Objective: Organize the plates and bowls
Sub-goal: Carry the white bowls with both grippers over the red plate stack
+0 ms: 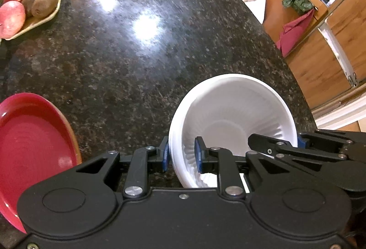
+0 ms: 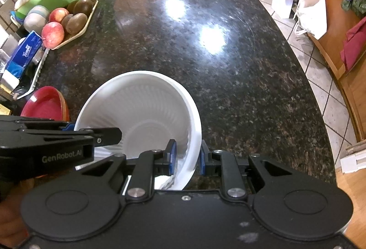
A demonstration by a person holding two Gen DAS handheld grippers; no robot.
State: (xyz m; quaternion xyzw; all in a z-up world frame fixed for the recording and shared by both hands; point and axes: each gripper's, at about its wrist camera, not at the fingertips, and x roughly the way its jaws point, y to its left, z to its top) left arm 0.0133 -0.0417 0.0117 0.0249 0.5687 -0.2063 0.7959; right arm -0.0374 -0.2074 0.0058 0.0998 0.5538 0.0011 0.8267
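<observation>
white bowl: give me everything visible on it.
The white bowl looks like thin foam or plastic, with a fluted inner wall, flat round base and rolled rim. Empty, upright, slightly tilted, over the near edge of the granite counter. Left gripper pinches its left rim, right gripper its right rim.

my right gripper (image 2: 185,158) clamped over the rim of the white ribbed bowl (image 2: 146,111), one pad inside, one outside | left gripper (image 2: 97,132) pokes in from the left, gripping the bowl's opposite rim | red plate (image 2: 45,102) just behind it | tray of apples and kiwis (image 2: 68,20) far left on the dark granite counter (image 2: 228,66)
</observation>
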